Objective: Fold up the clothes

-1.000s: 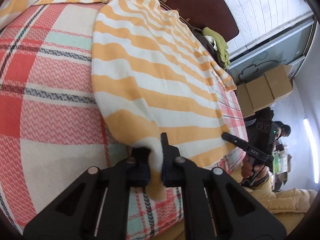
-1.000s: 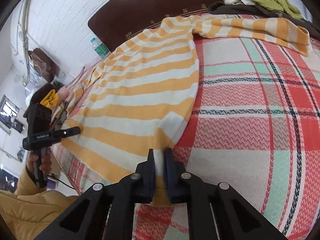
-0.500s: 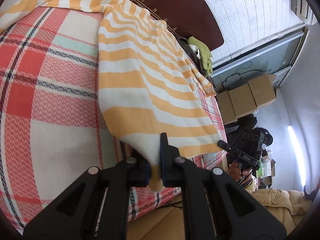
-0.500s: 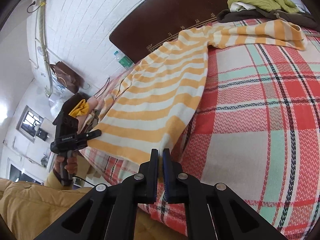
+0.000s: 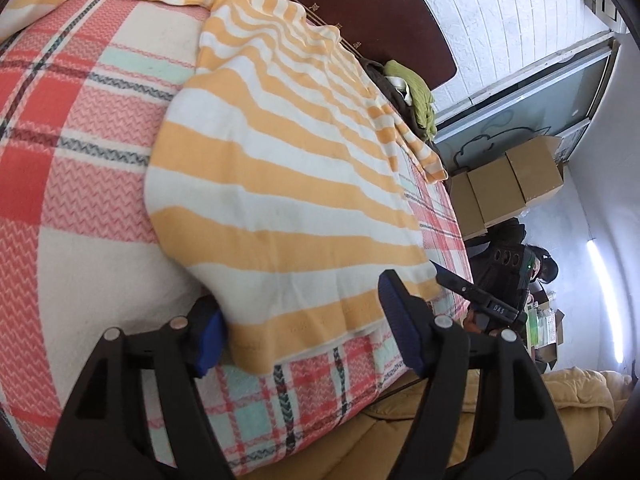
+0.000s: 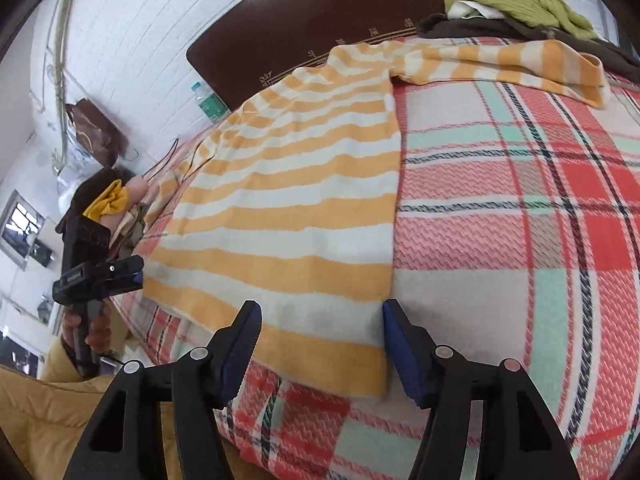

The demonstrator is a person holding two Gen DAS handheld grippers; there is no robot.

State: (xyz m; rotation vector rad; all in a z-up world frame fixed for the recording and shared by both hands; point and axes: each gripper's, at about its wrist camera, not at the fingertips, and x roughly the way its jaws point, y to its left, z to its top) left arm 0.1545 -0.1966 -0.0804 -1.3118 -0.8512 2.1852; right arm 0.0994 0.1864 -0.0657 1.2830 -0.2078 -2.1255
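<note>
Striped sweater (image 5: 280, 184), orange and cream, spread flat along the plaid blanket (image 5: 72, 168) on the bed, hem at the near edge, collar toward the dark headboard (image 6: 320, 36), one sleeve stretched toward the far right corner beside a heap of green and brown clothes (image 6: 520, 4). Left gripper (image 5: 304, 320): jaws spread wide, straddling the left hem corner, gripping nothing. Right gripper (image 6: 320, 340): jaws likewise spread, either side of the right hem corner, nothing pinched. Risks, as judged: hem overhanging the near edge, liable to slide off if nudged; closing on blanket together with knit, dragging the plaid cover into the fold; uneven pickup of the two corners, giving a skewed crease; soft knit sagging mid-hem if lifted from the corners only. Open room: broad bare blanket to the right of the sweater in the right wrist view and to the left in the left wrist view, ample for a fold toward the headboard. Constraints: near edge immediately under both grippers; clothes heap crowding the far right corner; cardboard boxes (image 5: 508, 188) off the bed, no obstacle.
</note>
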